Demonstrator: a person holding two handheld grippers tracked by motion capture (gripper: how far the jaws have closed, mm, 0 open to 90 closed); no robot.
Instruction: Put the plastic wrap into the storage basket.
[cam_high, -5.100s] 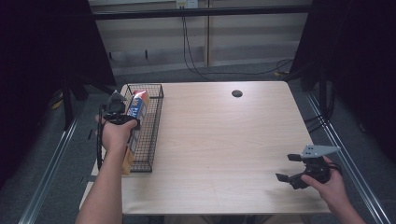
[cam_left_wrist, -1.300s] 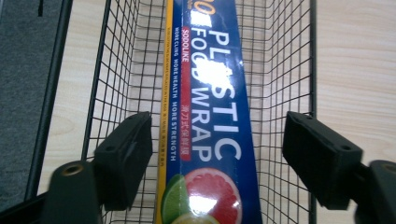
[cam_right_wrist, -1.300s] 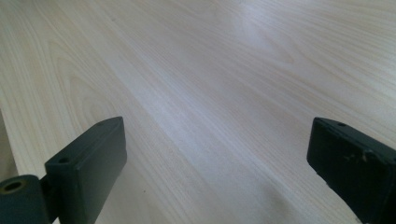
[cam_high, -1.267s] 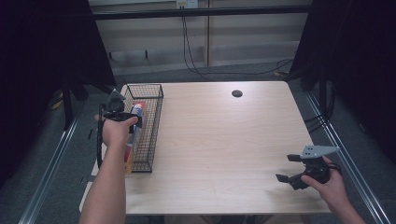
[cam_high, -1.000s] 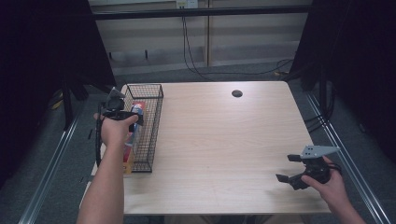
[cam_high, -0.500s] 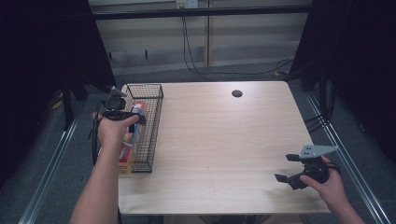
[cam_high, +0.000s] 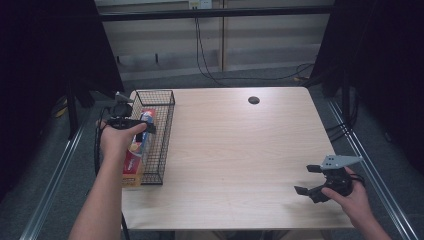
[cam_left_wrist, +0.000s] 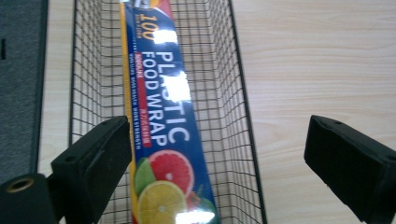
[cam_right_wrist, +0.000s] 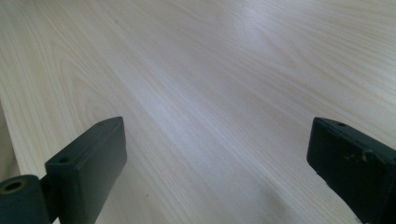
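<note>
Pale wooden table (cam_high: 235, 150) is carrying a black wire basket (cam_high: 162, 95) at its left edge, the plastic wrap box (cam_left_wrist: 161, 121) lying lengthwise inside. Left gripper (cam_left_wrist: 215, 163) is hovering over it with jaws spread and empty; placement appears complete, withdrawal judged next. Right gripper (cam_high: 314, 182) is idling near the right corner, jaws apart, holding nothing.

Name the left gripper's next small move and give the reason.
Probably lift the left gripper up and away from the wire basket: its fingers stand wide apart, and the plastic wrap box lies inside the basket, apparently released.
</note>
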